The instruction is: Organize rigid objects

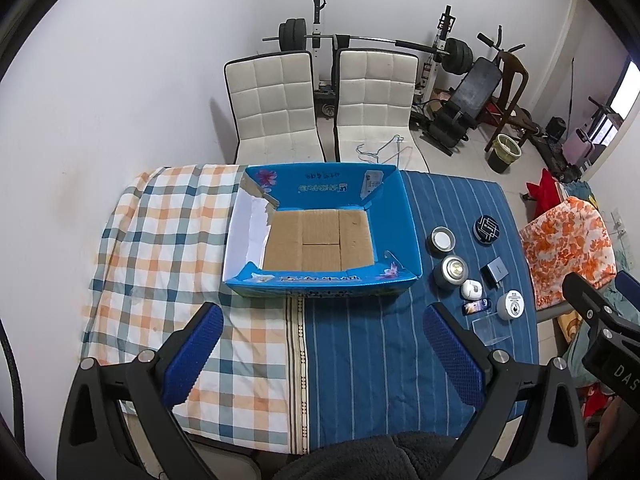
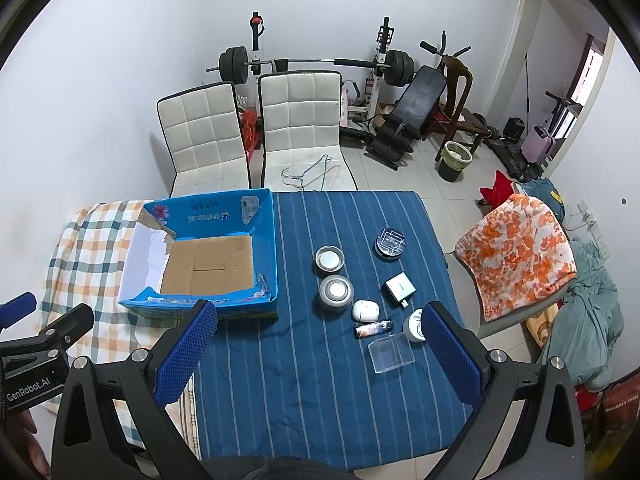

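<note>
An open blue cardboard box [image 1: 394,216] [image 2: 266,240] with a bare brown floor sits mid-table. To its right, on the blue striped cloth, lie small items: a round tin [image 2: 330,259], a grey jar [image 2: 336,293], a black round case [image 2: 389,243], a grey charger [image 2: 399,288], a white earbud case [image 2: 365,310], a small dark lighter-like item [image 2: 373,329], a white jar [image 2: 414,326] and a clear plastic box [image 2: 391,354]. My left gripper [image 1: 322,354] is open above the table's near edge, in front of the box. My right gripper [image 2: 320,354] is open, near the clear box, holding nothing.
Two white chairs [image 1: 272,108] [image 1: 374,100] stand behind the table, with wire hangers [image 2: 308,174] on one seat. A weight bench and barbell [image 2: 312,63] fill the back. A chair draped in orange-flowered cloth [image 2: 516,248] stands right of the table. A checked cloth [image 1: 168,240] covers the left side.
</note>
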